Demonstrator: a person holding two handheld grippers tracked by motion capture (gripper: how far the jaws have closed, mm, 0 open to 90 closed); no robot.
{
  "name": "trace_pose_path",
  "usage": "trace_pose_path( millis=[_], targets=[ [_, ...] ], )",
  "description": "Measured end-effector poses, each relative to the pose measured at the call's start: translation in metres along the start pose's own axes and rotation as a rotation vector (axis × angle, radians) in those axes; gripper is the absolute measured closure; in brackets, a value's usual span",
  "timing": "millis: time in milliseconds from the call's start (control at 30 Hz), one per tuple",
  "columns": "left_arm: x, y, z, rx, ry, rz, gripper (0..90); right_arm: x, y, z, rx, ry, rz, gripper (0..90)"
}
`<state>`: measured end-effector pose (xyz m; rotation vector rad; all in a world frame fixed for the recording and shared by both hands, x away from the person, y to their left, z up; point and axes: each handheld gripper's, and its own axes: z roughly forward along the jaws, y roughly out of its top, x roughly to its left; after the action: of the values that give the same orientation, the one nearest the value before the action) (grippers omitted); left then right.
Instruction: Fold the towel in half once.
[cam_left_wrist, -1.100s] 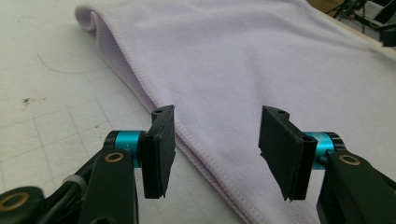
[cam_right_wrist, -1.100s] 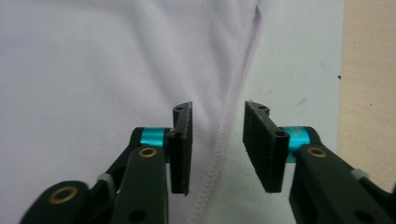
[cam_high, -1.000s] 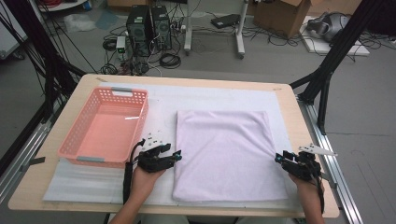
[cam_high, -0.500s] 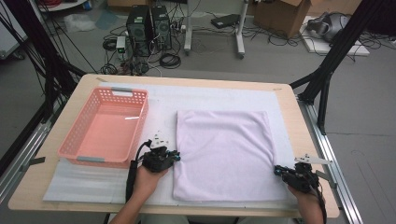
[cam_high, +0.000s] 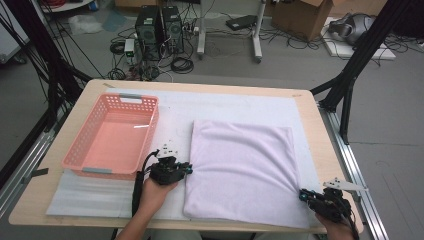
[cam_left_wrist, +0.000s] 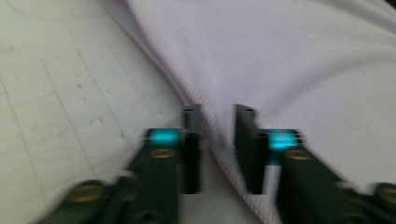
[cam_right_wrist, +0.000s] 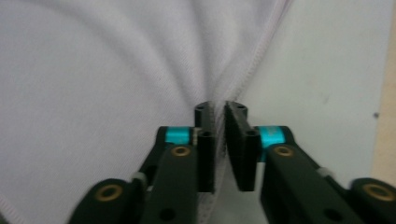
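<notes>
Towel (cam_high: 245, 170) pale lilac; basket (cam_high: 85, 150) salmon pink; mat (cam_high: 225, 107) white; table (cam_high: 320, 140) light wood.

I see a pink basket (cam_high: 111, 137) sitting empty at the left of the table (cam_high: 320, 125), its near end resting on a white mat (cam_high: 225, 102) that covers most of the top. Past the far edge, on the grey floor, I can make out two black computer towers (cam_high: 159, 24) among tangled cables (cam_high: 180, 62), a cardboard box (cam_high: 300, 12), and black frame legs (cam_high: 357, 57) at the right
</notes>
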<state>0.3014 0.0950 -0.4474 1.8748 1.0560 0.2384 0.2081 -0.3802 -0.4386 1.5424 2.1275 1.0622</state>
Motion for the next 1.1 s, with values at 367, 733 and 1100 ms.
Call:
trace_pose_path(
  millis=[367,733,1100],
  targets=[
    [0.014,0.041,0.027,-0.145,0.024,0.075,50.0,-0.023,0.043,0.02,-0.133,-0.006,-0.071,56.0],
    [0.046,0.077,0.067,-0.114,0.069,0.003,47.8,-0.056,0.102,0.078,-0.1,-0.02,-0.088,47.5],
    [0.073,0.103,0.093,-0.058,0.178,-0.04,42.7,-0.081,0.145,0.116,-0.078,-0.026,-0.075,40.8]
  ],
)
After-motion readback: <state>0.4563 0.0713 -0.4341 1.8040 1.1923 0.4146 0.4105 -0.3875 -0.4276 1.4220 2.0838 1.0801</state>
